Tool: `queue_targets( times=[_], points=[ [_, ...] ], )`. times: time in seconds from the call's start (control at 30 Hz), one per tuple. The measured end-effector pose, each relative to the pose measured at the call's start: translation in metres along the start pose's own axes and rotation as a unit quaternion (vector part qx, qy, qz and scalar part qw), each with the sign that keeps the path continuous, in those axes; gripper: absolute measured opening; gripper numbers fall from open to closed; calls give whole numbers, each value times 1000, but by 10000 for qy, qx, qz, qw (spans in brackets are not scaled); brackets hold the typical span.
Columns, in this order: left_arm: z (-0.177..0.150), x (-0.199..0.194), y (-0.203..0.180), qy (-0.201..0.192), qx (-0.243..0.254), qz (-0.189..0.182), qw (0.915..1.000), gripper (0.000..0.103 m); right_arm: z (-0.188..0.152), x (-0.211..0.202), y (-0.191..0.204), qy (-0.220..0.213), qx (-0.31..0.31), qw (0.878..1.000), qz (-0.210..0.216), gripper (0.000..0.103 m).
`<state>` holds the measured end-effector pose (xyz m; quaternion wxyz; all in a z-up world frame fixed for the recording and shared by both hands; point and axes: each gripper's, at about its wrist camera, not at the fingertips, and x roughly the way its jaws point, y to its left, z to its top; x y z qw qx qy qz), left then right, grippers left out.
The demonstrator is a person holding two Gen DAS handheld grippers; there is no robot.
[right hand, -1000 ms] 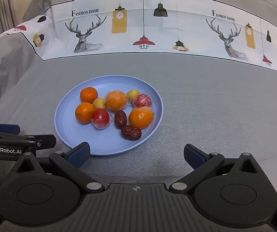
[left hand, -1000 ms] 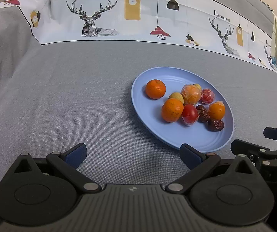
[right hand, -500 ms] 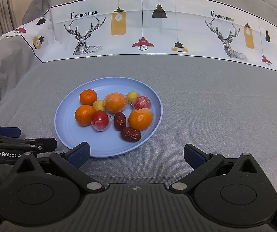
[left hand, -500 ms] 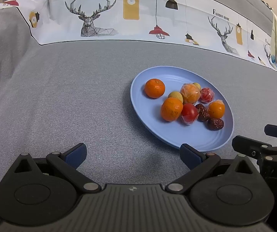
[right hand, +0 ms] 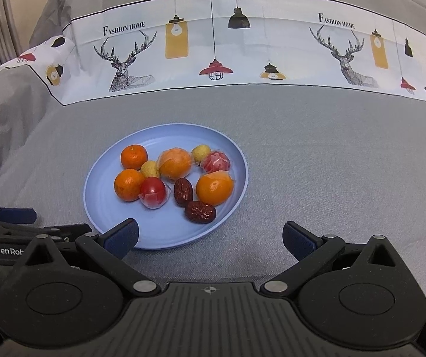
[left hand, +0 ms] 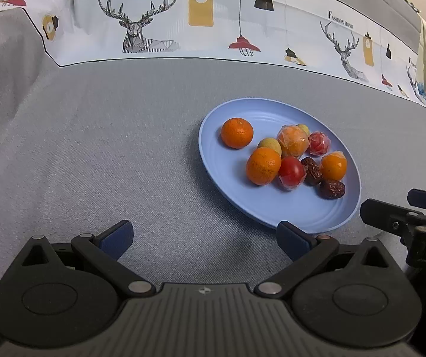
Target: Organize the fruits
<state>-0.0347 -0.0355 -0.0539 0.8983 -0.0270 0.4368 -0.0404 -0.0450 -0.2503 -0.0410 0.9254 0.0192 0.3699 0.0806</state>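
Left hand-held gripper spread wide, gripping nothing, parked over grey bedspread just short of the plate. Right hand-held gripper same deal, fingers far apart and empty, left pad overlapping the near rim in view.

Light blue plate, round, faint rings on the bare front part, sat flat on the bed. All fruit bunched toward the middle and back. Nearest: wrinkly dark red date, second date standing just behind it. Beside those, shiny red tomato in clear wrap touching a bare orange. Wrapped orange on the right side. Further back: small yellow-green fruit, bigger wrapped orange, wrapped reddish fruit, another bare orange a bit apart on the left, one more yellow-green one at the very back.

Beyond that, white printed band with deer, lamps and "Fashion Home" lettering.
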Motion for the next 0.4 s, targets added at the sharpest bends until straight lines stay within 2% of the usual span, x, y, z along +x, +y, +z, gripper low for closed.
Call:
queue_targets(
  times=[0.4],
  points=[
    [3,2,2,-90,-40,-92,9999,102,10,8,-3,-11,113,9998,131,102]
  ],
)
